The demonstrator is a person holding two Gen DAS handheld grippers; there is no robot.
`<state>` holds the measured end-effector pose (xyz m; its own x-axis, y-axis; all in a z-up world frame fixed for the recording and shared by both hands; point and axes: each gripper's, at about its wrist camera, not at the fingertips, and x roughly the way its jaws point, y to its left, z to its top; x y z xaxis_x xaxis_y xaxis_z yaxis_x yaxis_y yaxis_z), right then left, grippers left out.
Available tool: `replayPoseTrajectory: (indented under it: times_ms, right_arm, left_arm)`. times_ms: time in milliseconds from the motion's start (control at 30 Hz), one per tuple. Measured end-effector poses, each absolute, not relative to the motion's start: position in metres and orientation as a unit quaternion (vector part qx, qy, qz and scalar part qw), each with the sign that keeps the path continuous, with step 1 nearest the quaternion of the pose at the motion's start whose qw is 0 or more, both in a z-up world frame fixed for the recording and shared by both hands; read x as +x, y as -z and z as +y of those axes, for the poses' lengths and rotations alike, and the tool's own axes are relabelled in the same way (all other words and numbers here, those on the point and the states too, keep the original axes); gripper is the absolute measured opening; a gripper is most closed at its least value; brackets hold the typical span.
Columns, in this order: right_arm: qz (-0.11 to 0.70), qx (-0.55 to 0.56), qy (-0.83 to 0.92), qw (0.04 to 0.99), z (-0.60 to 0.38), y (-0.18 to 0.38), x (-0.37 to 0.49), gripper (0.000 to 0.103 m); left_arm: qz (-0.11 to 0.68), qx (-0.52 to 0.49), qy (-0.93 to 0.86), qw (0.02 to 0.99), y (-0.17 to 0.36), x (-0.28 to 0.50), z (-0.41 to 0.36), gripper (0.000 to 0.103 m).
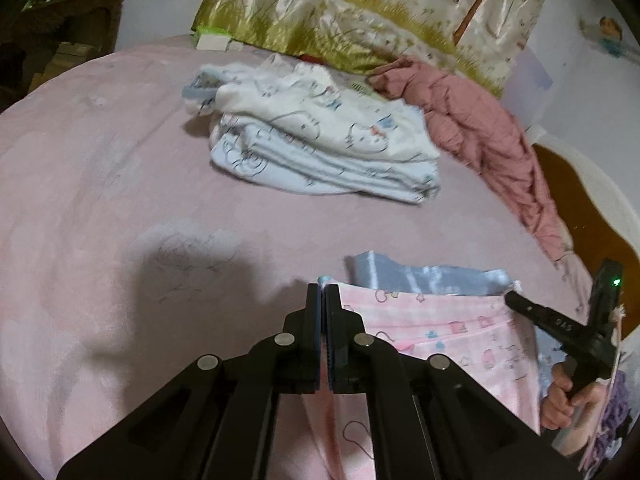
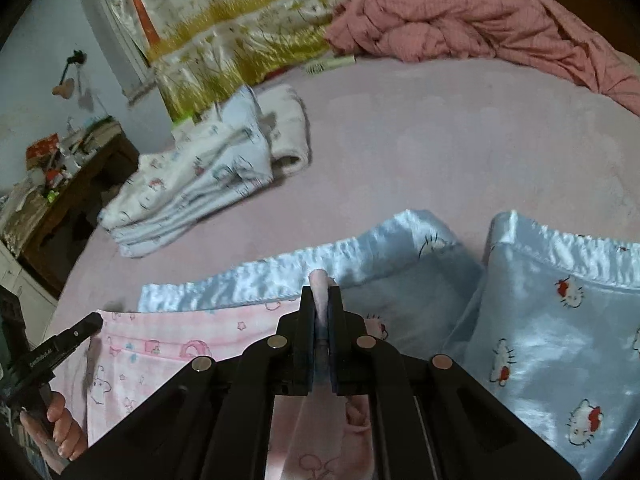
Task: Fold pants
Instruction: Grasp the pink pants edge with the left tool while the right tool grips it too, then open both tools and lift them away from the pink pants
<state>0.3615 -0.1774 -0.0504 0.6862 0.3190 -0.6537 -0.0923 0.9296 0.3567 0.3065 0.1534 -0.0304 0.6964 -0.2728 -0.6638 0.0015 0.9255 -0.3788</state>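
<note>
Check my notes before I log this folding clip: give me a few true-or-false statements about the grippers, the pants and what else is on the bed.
1. Both grippers are shut on the pink pants. True: the left gripper and right gripper each pinch pink cloth.
2. The pink pants lie flat, untouched. False: they are held at two points along their top edge.
3. A folded pile sits farther back on the bed. True.
4. The blue pillows are plain. False: they carry a cat print.
5. The rumpled rose blanket covers the pile. False: it lies apart, near the bed's far edge.
</note>
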Motion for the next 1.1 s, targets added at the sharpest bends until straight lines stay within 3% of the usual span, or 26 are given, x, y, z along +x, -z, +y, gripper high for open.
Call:
replayPoseTrajectory:
  times_ms: [233,267,367,400,533,600,667,767,867,933,1100]
  right_arm:
    - [0.365,0.127,-0.089,0.918,-0.177,0.05,0.36,0.005]
    - [0.369,0.124,-0.082,0.917,-0.178,0.049,0.359,0.011]
    - [0.374,0.138,-0.082,0.914,-0.188,0.042,0.353,0.042]
    - [0.36,0.15,-0.08,0.917,-0.195,0.035,0.345,0.047]
    - [0.31,0.15,-0.085,0.935,-0.208,-0.003,0.308,0.051]
    - [0.269,0.134,-0.097,0.949,-0.21,-0.033,0.272,0.063]
    - [0.227,0.115,-0.105,0.961,-0.21,-0.056,0.232,0.073]
    - [0.188,0.081,-0.118,0.972,-0.205,-0.083,0.178,0.087]
    - [0.165,0.084,-0.13,0.974,-0.206,-0.095,0.123,0.091]
    - [0.169,0.109,-0.14,0.969,-0.208,-0.09,0.091,0.103]
    - [0.162,0.084,-0.124,0.975,-0.199,-0.054,0.025,0.102]
  left_arm:
    - [0.393,-0.132,0.028,0.91,0.035,0.307,0.145,0.003]
    - [0.388,-0.122,0.011,0.913,0.034,0.305,0.146,0.004]
    - [0.367,-0.112,-0.006,0.923,0.022,0.295,0.151,0.024]
    - [0.353,-0.11,-0.012,0.929,0.012,0.285,0.152,0.025]
    - [0.283,-0.084,-0.017,0.955,-0.037,0.237,0.143,0.04]
    - [0.249,-0.072,-0.014,0.966,-0.064,0.207,0.134,0.052]
    - [0.221,-0.066,-0.013,0.973,-0.087,0.17,0.125,0.076]
    - [0.198,-0.059,-0.016,0.978,-0.107,0.122,0.12,0.081]
    - [0.184,-0.06,-0.02,0.981,-0.116,0.084,0.119,0.094]
    - [0.173,-0.056,-0.025,0.983,-0.117,0.057,0.117,0.098]
    - [0.165,-0.039,-0.026,0.985,-0.102,0.007,0.105,0.102]
